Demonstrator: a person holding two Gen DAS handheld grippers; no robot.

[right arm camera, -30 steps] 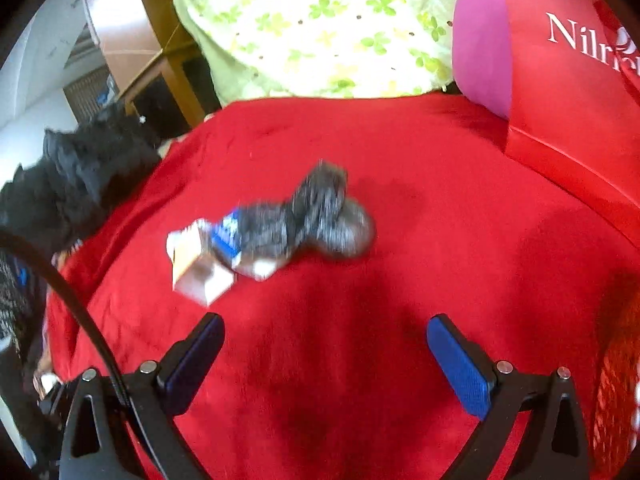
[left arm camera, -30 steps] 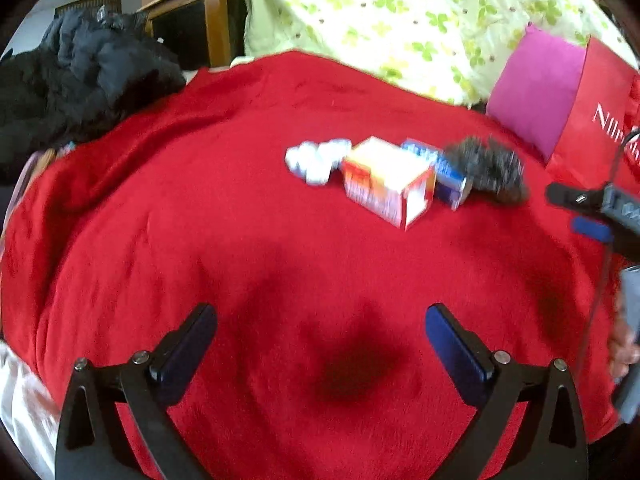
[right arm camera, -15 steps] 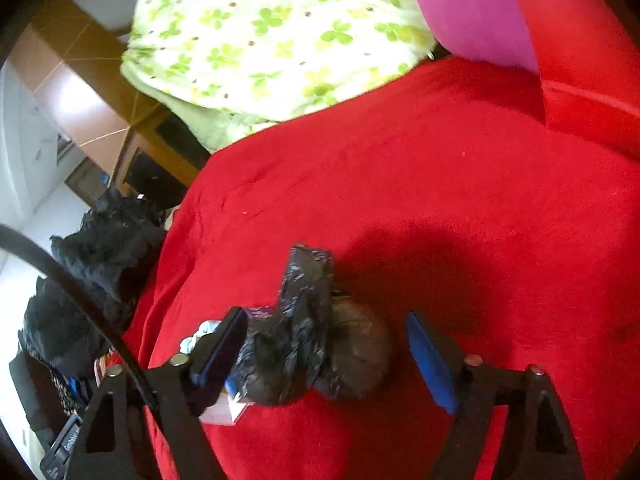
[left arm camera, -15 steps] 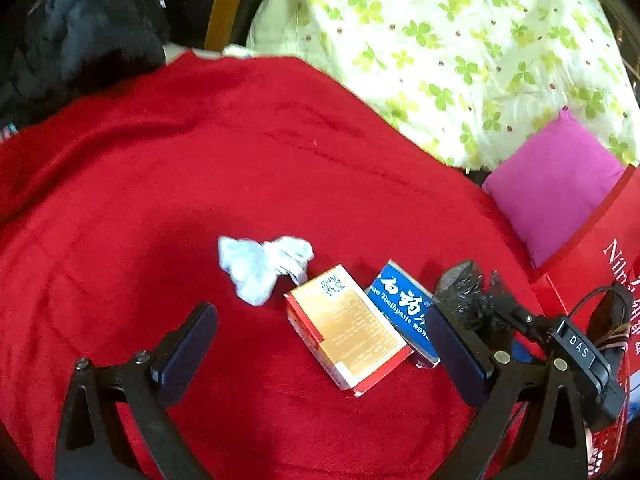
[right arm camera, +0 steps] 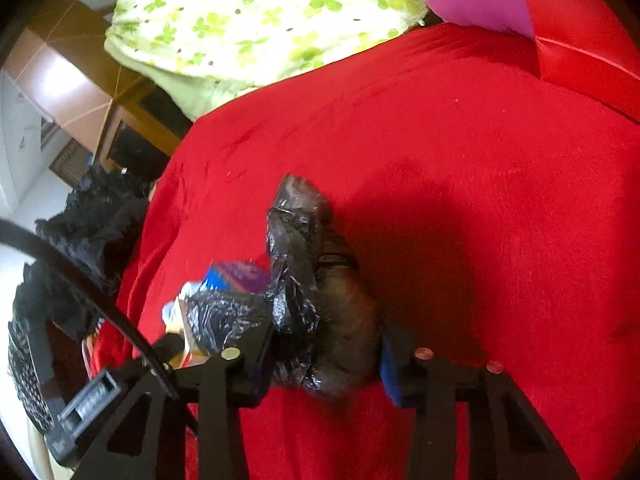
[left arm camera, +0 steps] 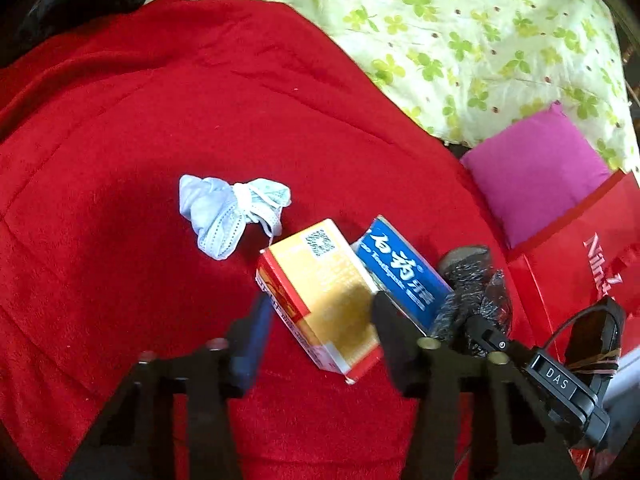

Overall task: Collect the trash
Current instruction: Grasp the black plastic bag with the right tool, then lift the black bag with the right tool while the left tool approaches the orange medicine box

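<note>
An orange and white carton (left arm camera: pixel 320 280) lies on the red blanket (left arm camera: pixel 140 120) between the fingers of my left gripper (left arm camera: pixel 322 306). Its jaws are closing and both pads touch the carton's sides. Beside the carton lie a blue toothpaste box (left arm camera: pixel 400 272) and, further left, a crumpled pale blue face mask (left arm camera: pixel 228 212). A crumpled black plastic bag (right arm camera: pixel 308 300) sits between the fingers of my right gripper (right arm camera: pixel 326 344). Those jaws are closing too, with the pads pressed against the bag. The bag (left arm camera: pixel 472 280) touches the toothpaste box (right arm camera: pixel 236 276).
A red paper shopping bag (left arm camera: pixel 580 264) stands at the right, against a pink cushion (left arm camera: pixel 536 172). A green floral quilt (left arm camera: pixel 460 40) is heaped behind the blanket. Black clothes (right arm camera: pixel 80 232) lie at the blanket's left edge, with wooden furniture (right arm camera: pixel 132 136) beyond.
Both grippers came forward and down onto the pile of trash and narrowed from wide open. The left one now straddles the carton, the right one the black bag.
</note>
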